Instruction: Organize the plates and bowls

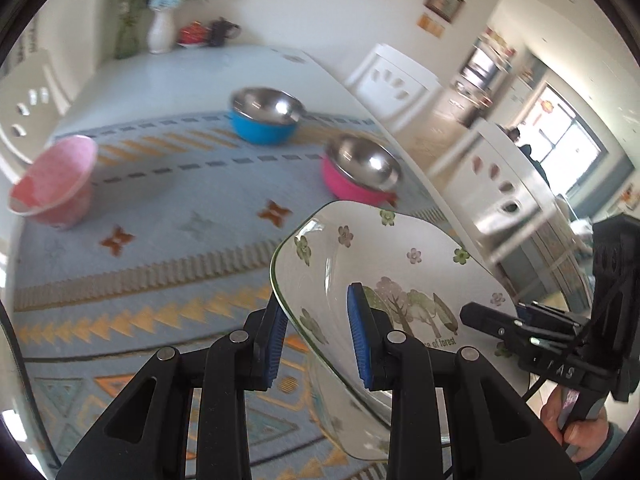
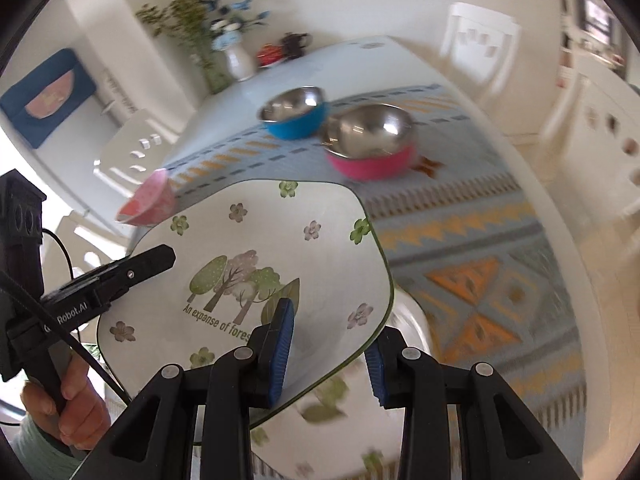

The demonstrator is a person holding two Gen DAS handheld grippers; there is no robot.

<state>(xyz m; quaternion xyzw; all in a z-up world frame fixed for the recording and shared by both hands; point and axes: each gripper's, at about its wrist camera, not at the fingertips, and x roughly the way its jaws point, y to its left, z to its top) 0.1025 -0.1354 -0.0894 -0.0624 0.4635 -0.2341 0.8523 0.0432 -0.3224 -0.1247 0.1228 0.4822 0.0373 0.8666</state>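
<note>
The square plate (image 1: 400, 264) — white, rounded at the corners, printed with small flowers and a clump of trees over the words "An expanse of forest" — is lifted off the worktop (image 1: 168, 76) and tilted, held between both claws at once. The left claw (image 1: 318, 344) straddles its near left edge: one blue pad sits under the rim, the other on the printed face, so it is pinching the plate. The right claw (image 2: 328, 354) does the same on the opposite edge, with one pad on top by the tree print and the other below the rim. In the right wrist view the plate (image 2: 256, 264) fills the middle of the frame, and a second flower-printed dish (image 2: 340, 408) lies just beneath it, blurred. From the left wrist view the right gripper's black fingertip shows at the plate's far right edge, with the person's hand (image 1: 580, 436) on its handle.

Beyond the plate, on the patterned blue and orange cloth (image 1: 160, 240), stand three bowls. A steel bowl with a pink outer shell (image 1: 360, 172) is nearest, toward the right. A steel bowl with a blue outer shell (image 1: 266, 118) stands farther back, close beside it. A pink speckled bowl (image 1: 56, 182) sits well apart on the left, tipped on its side.

At the far end of the worktop stand a white vase of flowers (image 1: 161, 28), something red and a dark pot — both too blurred to name. White chairs (image 1: 394, 84) stand around the worktop.
</note>
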